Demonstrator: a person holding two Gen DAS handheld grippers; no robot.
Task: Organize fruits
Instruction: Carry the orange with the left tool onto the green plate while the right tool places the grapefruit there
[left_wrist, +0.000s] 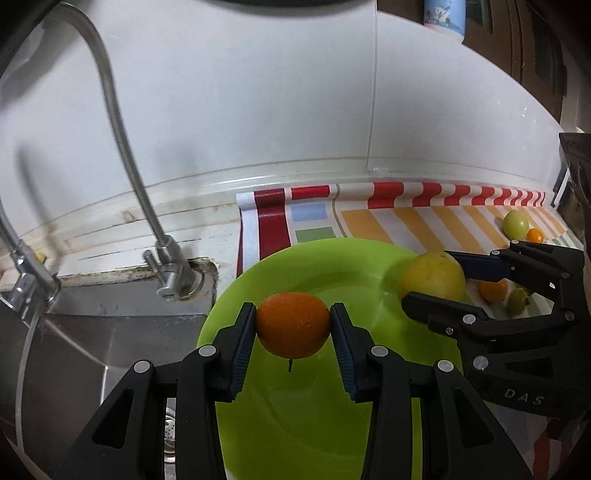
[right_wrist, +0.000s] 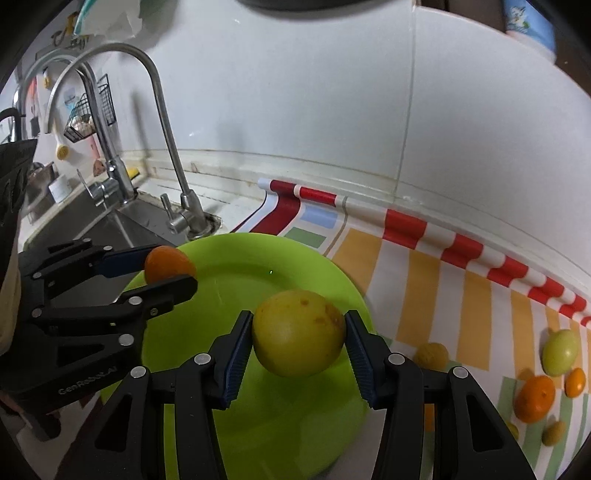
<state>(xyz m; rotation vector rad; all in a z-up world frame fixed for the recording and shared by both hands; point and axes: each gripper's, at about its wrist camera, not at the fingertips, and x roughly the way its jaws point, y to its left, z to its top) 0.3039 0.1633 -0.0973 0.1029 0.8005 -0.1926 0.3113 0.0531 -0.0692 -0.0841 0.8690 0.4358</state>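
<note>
My left gripper (left_wrist: 293, 323) is shut on an orange tangerine (left_wrist: 293, 325), held above the left part of a lime-green plate (left_wrist: 295, 424). From the right wrist view the same left gripper (right_wrist: 173, 269) and tangerine (right_wrist: 168, 264) hang over the plate's (right_wrist: 280, 435) left rim. A larger yellow fruit (right_wrist: 298, 333) is clamped in my right gripper (right_wrist: 299, 339) over the plate's middle. In the left wrist view that right gripper (left_wrist: 432, 282) and yellow fruit (left_wrist: 433, 276) are at the plate's right edge. The plate itself holds no fruit.
Several loose fruits lie on the striped mat (right_wrist: 443, 288) to the right: a green one (right_wrist: 560, 350), an orange one (right_wrist: 535, 398), small yellow ones. A steel sink (left_wrist: 92, 332) with curved taps (left_wrist: 162, 258) borders the plate on the left. White tiled wall behind.
</note>
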